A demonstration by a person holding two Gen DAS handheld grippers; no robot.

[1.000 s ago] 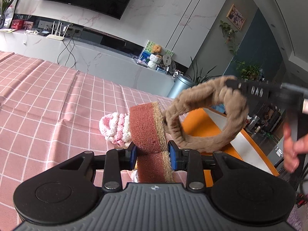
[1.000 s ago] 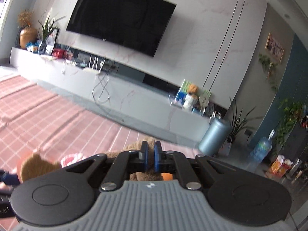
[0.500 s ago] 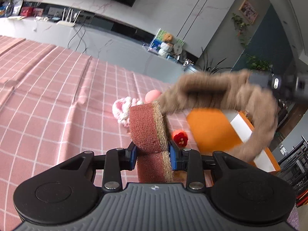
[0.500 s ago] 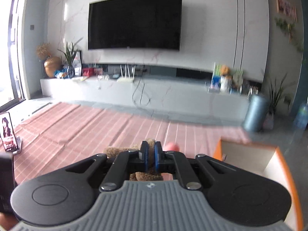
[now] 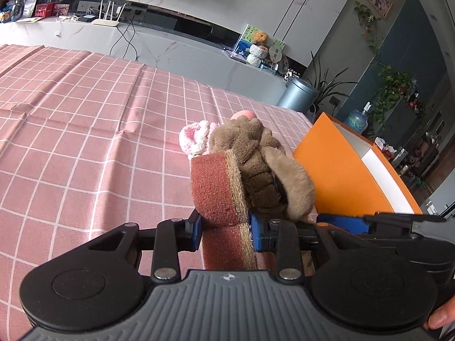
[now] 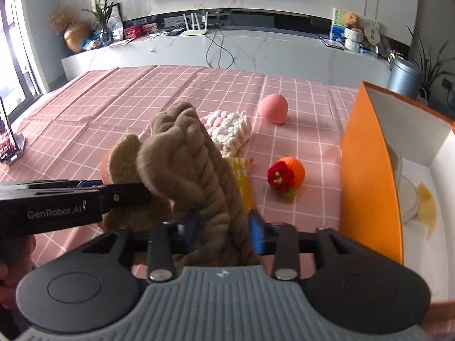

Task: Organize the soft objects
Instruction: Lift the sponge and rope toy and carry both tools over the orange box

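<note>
We see the left gripper [image 5: 226, 231] clamped on a red-brown sponge with a tan scouring layer [image 5: 217, 187]. The right gripper [image 6: 221, 227] pinches a braided brown plush ring [image 6: 184, 153], held above the pink checked tablecloth [image 6: 128, 99] near its right edge, beside the open orange box [image 6: 366, 170].

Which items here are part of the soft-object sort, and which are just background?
Job:
- sponge, in left gripper
- brown braided plush, in right gripper
- pink-white knit piece
- pink ball
- crochet flower
- orange box

Lying about:
- router
- grey bin
- photo stand
</note>
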